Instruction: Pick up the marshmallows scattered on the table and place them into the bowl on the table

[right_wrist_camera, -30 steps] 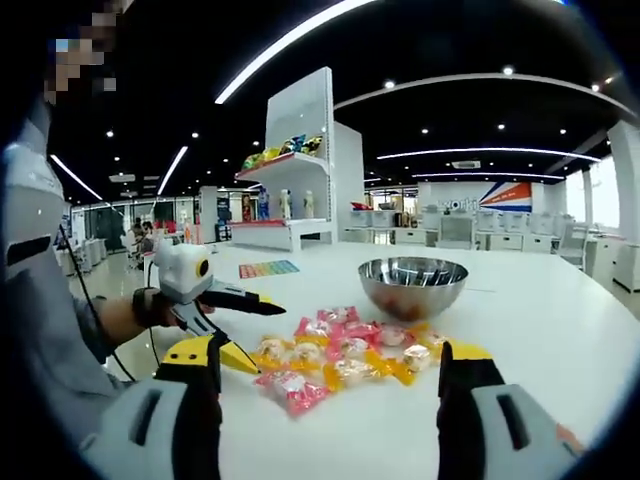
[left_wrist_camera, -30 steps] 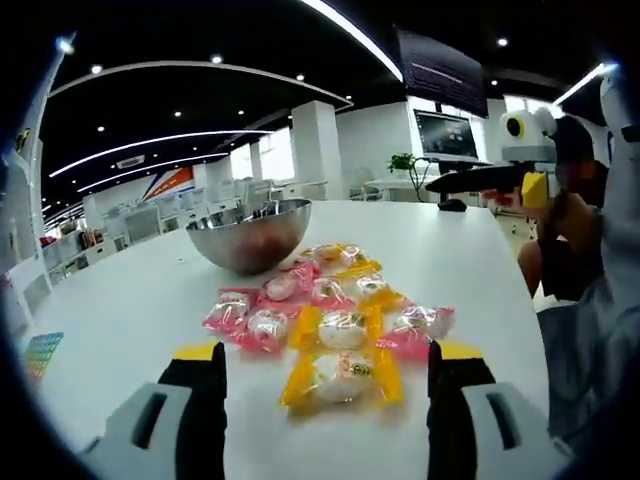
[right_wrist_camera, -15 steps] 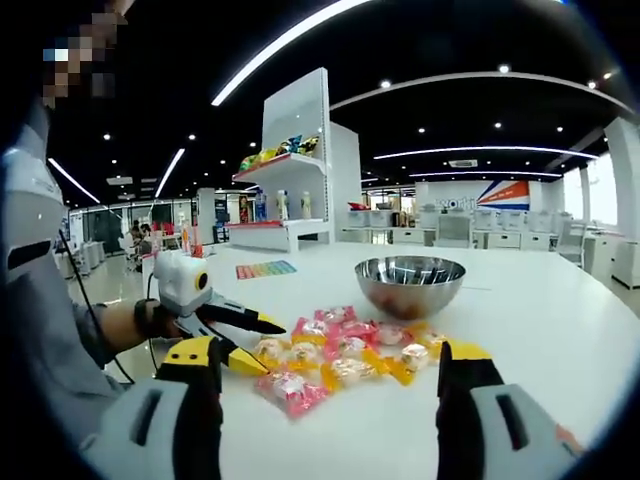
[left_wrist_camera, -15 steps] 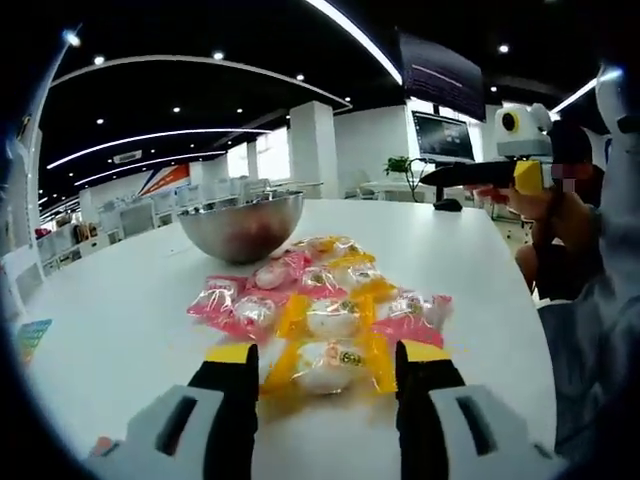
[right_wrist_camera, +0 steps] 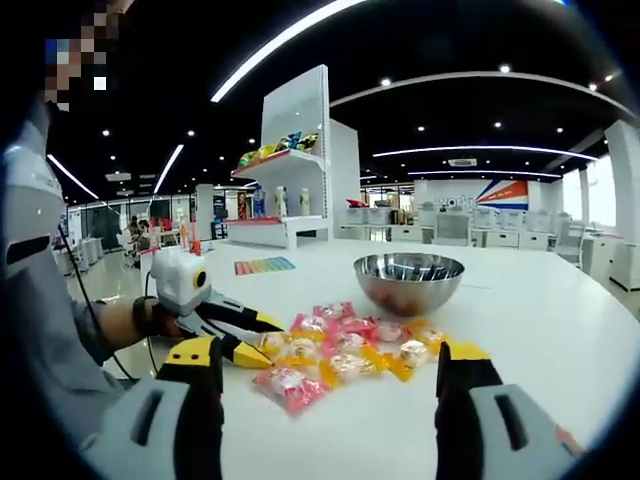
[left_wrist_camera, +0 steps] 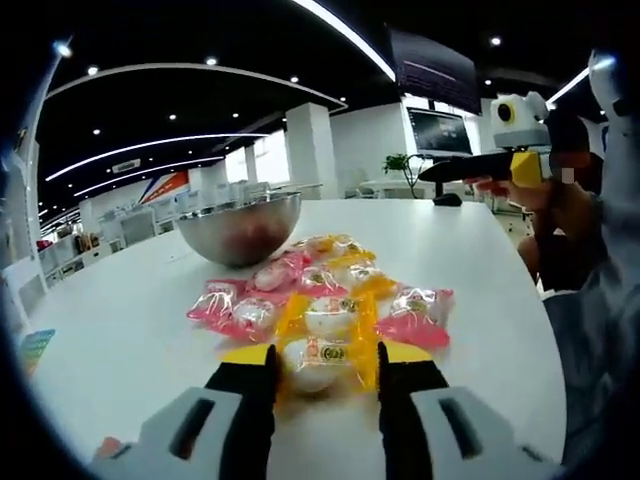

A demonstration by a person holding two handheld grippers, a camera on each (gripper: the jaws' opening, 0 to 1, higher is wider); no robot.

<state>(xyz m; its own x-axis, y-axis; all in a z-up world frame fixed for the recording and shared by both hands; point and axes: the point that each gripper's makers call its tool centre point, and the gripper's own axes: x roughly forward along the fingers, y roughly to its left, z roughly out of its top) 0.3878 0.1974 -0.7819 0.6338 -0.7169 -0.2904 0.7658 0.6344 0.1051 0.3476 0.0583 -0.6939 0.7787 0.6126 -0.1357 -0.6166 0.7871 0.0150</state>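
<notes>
Several marshmallows in pink and yellow wrappers (left_wrist_camera: 320, 290) lie in a cluster on the white table (left_wrist_camera: 120, 320), in front of a steel bowl (left_wrist_camera: 240, 225). My left gripper (left_wrist_camera: 325, 358) has its jaws pressed against the nearest yellow-wrapped marshmallow (left_wrist_camera: 318, 362), which still rests on the table. In the right gripper view the left gripper (right_wrist_camera: 250, 345) reaches the cluster (right_wrist_camera: 345, 345) from the left. The bowl (right_wrist_camera: 410, 280) stands behind it. My right gripper (right_wrist_camera: 328, 400) is open and holds nothing, short of a pink marshmallow (right_wrist_camera: 285, 385). It also hangs in the air at upper right (left_wrist_camera: 480, 165).
The table's edge runs along the right (left_wrist_camera: 530, 300), where a person's sleeve (left_wrist_camera: 600, 330) is close. A coloured sheet (right_wrist_camera: 265, 266) lies far left on the table. Behind stand a shelf unit with goods (right_wrist_camera: 290, 150) and a monitor (left_wrist_camera: 445, 130).
My left gripper has moved forward and down, and its jaws have narrowed around the front yellow-wrapped marshmallow, squeezing its wrapper. The right gripper has stayed open and hardly moved.
</notes>
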